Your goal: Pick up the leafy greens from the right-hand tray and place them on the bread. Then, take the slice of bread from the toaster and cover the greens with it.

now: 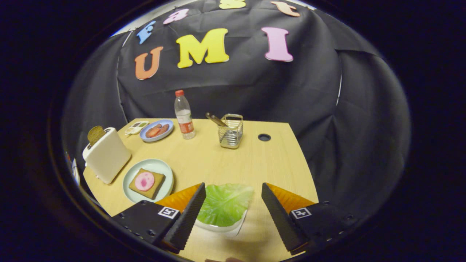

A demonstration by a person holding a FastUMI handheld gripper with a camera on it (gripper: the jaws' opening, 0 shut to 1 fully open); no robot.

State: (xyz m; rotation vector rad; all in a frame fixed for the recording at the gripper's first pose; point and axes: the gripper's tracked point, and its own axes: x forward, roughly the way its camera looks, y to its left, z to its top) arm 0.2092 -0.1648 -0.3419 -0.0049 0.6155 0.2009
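Between the wide-apart jaws of the gripper [233, 211], greens [225, 203] lie on a tray [233, 228], untouched, on the bench [233, 163].

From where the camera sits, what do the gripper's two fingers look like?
The gripper has two wedge-shaped fingers that taper to points. Their inner faces are black ribbed pads and their outer faces are orange. Each sits on a black block with small screws and a white square tag bearing a black pattern. No cables show.

The leafy greens [224, 204] are set on a tray [222, 228] between the spread fingers of the tool [233, 213]. To the left, bread [147, 183] lies on a plate [131, 180] beside the toaster [106, 155]. Behind, a bottle [184, 116] and basket [230, 131] are placed on the counter [218, 163].
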